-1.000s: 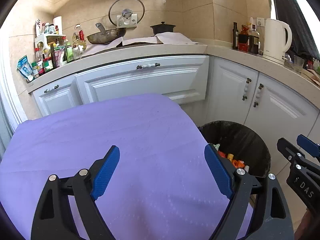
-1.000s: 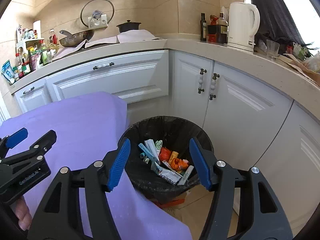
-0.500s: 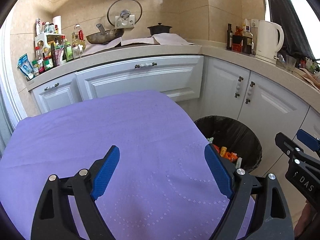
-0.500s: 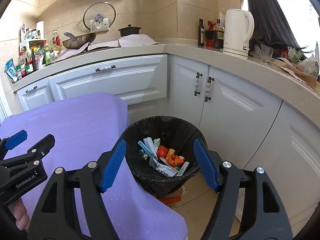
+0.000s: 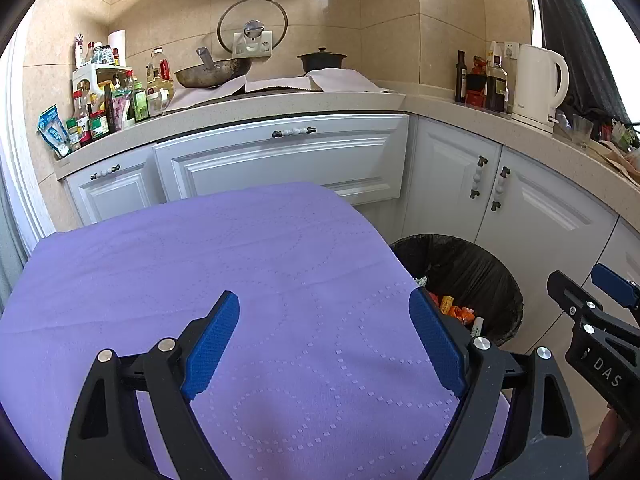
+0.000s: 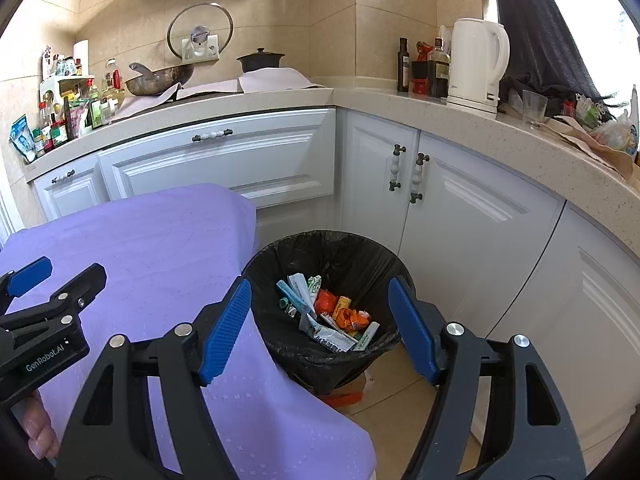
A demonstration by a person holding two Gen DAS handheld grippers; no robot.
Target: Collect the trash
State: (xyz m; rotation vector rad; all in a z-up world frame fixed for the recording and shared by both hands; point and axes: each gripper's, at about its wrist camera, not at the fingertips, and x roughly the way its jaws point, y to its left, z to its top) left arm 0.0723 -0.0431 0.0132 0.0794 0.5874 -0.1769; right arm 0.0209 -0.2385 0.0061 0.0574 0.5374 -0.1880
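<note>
Blue-padded fingers of the left gripper are standing wide apart with nothing between them, hovering over the lilac cloth-covered table, whose surface is showing only its stitched dotted pattern. Further right, just beside the table's edge, the round bin lined with a black plastic bag is sitting on the tiled floor in front of the white corner cabinets. Inside it, the crumpled wrappers and packets in orange, green and white are lying in a loose heap at the bottom. Over the bin, the right gripper is hanging with its jaws having just been opening; they are now parted widely, and nothing is caught between its ribbed blue pads, the bin's contents merely showing through the gap below. Behind, on the speckled stone counter, a white electric kettle is standing near dark bottles.
</note>
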